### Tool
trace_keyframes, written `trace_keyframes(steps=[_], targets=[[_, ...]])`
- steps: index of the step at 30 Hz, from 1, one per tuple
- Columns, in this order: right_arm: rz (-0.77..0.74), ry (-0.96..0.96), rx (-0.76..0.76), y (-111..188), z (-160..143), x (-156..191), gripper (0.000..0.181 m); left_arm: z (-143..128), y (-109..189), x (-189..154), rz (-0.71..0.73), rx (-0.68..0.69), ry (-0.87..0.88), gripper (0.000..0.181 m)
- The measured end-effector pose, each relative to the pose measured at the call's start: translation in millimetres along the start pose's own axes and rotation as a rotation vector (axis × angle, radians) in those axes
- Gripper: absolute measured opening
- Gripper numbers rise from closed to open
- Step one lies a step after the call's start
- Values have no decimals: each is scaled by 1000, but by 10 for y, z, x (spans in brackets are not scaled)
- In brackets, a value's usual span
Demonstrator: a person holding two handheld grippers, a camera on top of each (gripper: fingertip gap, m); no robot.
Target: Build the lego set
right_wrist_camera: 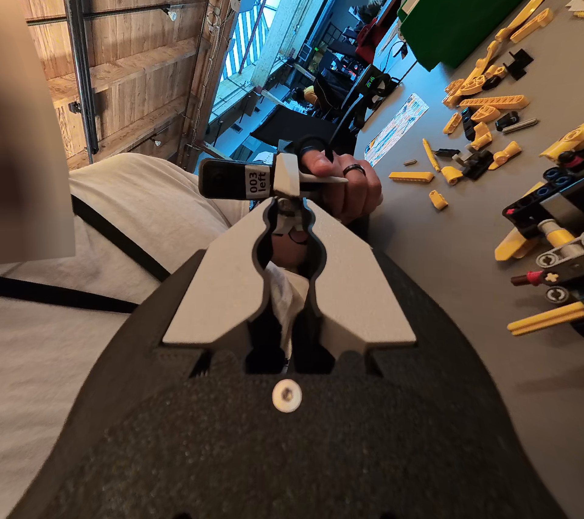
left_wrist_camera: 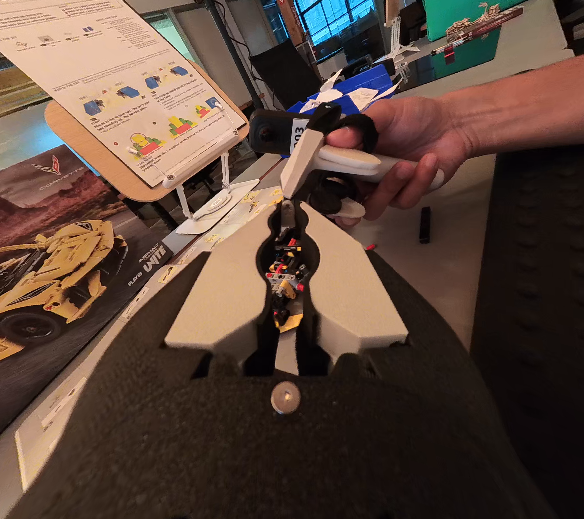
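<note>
Left tool [left_wrist_camera: 288,207] and right tool [right_wrist_camera: 288,203] pinch one grey piece [left_wrist_camera: 287,214]

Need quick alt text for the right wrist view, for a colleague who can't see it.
The right gripper and the left gripper meet tip to tip over a small grey piece; which one grips it is unclear. Loose yellow and black lego pieces and a partly built model lie on the grey table.

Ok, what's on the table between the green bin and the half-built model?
Loose yellow and black pieces lie scattered on the grey table between the green bin and the half-built model. The right wrist view shows this.
</note>
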State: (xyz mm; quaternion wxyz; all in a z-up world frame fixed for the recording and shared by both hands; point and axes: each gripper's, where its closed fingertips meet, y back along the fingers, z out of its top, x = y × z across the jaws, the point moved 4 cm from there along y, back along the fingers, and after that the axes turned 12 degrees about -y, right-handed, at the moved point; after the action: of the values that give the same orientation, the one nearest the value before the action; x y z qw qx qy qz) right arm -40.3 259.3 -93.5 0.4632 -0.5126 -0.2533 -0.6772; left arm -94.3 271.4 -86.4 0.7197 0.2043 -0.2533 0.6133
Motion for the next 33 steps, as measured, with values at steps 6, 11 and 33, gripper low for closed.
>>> trace_keyframes(steps=[6, 11, 33], targets=[[10, -19, -10, 22, 5, -1, 14, 18, 18, 8, -1, -17, 20, 7], [0, -27, 1, 30, -6, -15, 14, 4, 19, -7, -22, -8, 31, 7], [-1218, 610, 93, 945, -547, -628, 14, -204, 227, 495, -2, -123, 673, 7]])
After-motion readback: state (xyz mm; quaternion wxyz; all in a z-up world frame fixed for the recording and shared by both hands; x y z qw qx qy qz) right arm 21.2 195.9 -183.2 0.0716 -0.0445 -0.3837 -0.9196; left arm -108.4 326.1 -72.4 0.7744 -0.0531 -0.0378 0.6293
